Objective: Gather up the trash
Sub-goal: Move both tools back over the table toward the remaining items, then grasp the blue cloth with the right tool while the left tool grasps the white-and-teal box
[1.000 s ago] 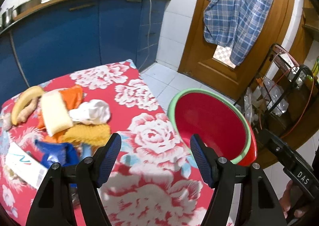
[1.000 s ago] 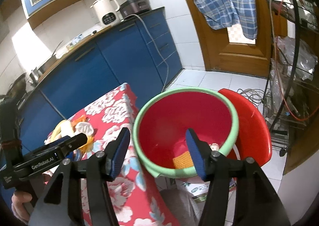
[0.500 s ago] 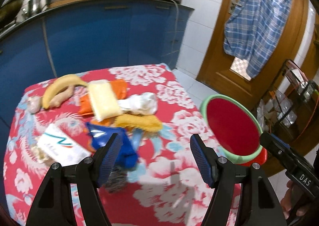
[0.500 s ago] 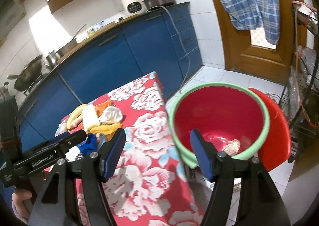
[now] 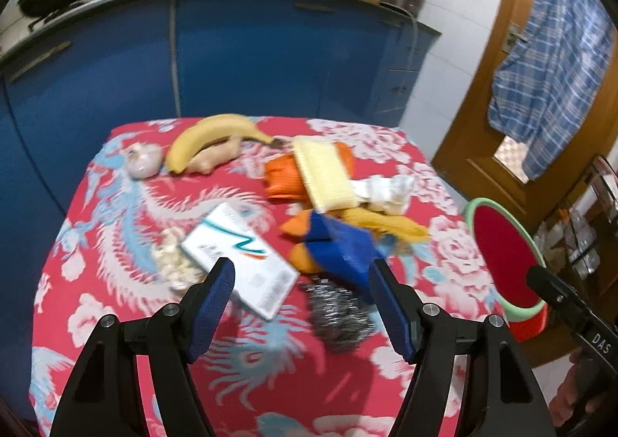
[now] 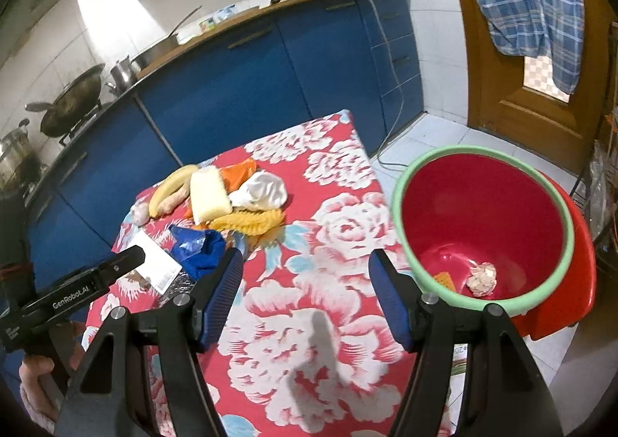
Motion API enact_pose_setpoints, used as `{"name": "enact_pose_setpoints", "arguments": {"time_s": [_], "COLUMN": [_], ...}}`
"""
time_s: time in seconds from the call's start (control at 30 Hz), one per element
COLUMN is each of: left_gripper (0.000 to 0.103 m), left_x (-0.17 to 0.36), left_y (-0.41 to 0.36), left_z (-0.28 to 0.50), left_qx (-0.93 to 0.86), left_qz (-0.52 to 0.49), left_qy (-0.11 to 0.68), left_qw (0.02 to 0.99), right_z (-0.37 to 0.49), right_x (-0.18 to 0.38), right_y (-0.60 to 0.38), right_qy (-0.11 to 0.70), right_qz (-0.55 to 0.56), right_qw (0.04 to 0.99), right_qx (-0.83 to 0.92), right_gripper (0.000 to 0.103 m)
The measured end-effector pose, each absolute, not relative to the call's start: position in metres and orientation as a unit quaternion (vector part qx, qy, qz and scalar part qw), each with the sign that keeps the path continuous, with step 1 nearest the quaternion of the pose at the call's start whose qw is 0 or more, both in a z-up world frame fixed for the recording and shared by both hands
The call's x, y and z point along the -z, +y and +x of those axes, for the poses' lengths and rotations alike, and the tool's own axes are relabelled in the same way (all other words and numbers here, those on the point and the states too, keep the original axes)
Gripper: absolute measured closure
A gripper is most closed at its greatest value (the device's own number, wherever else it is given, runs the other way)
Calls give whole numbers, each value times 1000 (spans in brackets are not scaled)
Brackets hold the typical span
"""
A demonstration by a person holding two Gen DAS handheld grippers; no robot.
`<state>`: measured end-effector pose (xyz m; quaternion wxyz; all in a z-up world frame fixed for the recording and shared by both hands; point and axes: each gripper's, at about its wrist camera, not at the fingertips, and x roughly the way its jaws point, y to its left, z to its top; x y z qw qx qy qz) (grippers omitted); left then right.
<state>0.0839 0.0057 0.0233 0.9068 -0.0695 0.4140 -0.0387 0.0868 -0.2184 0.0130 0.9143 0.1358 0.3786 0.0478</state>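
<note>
The left gripper point(image 5: 301, 305) hangs over the near part of the table with its blue pads spread wide and nothing between them; just past its tips lie a white carton with a teal mark point(image 5: 239, 259) and a steel wool scourer point(image 5: 340, 317), the carton resting beside a small heap of pale crumbs or peel point(image 5: 174, 259). Beyond those sits the rest of the clutter on the red flowered tablecloth point(image 5: 116, 321): a crumpled blue wrapper point(image 5: 340, 248), a yellow net-like scrap point(image 5: 390, 224), a wad of white tissue point(image 5: 390, 190), a pale sponge block point(image 5: 324, 178) lying over something orange point(image 5: 282, 178), and at the far end a banana point(image 5: 208, 136), a piece of ginger point(image 5: 216, 159) and a garlic bulb point(image 5: 145, 161). The right gripper point(image 6: 305, 294) is likewise spread and empty, its jaws having just widened a little, and it hovers above bare cloth between the pile and the red bin with the green rim point(image 6: 401, 190), which stands off the table's right edge. Down in the bin lie a crumpled tissue ball point(image 6: 481, 276) and an orange scrap point(image 6: 444, 278), so I'd judge the collecting well begun but far from done. This looks like the reach for a fresh piece. The left hand seems best placed for the carton or the blue wrapper; it would need to drop lower, straddle one item alone, and pinch without dragging the scourer along.
</note>
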Motion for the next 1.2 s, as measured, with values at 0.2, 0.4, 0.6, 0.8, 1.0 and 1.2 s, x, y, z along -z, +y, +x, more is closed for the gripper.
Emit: {"name": "enact_pose_setpoints", "arguments": {"time_s": [0.2, 0.4, 0.6, 0.8, 1.0, 1.2], "left_gripper": [30, 30, 30, 30, 30, 30], "left_x": [-12, -1, 5, 7, 7, -3], "left_y": [30, 54, 72, 83, 87, 78], "left_z": [84, 80, 82, 83, 88, 99], "left_qx": [15, -2, -13, -18, -13, 12], "left_qz": [-86, -107, -124, -132, -136, -116], "left_qy": [424, 430, 432, 430, 427, 411], "left_qw": [902, 896, 893, 893, 894, 904], "right_z": [99, 114, 130, 145, 157, 164], "right_x": [-8, 1, 10, 23, 36, 47], "right_y": [-193, -167, -135, -107, -97, -96], "right_qy": [390, 408, 423, 440, 455, 470], "right_qz": [119, 111, 93, 78, 83, 92], "right_qw": [911, 902, 894, 885, 877, 866], "right_qx": [-66, -90, -115, -132, -134, -143], "right_gripper": [34, 34, 34, 34, 37, 52]}}
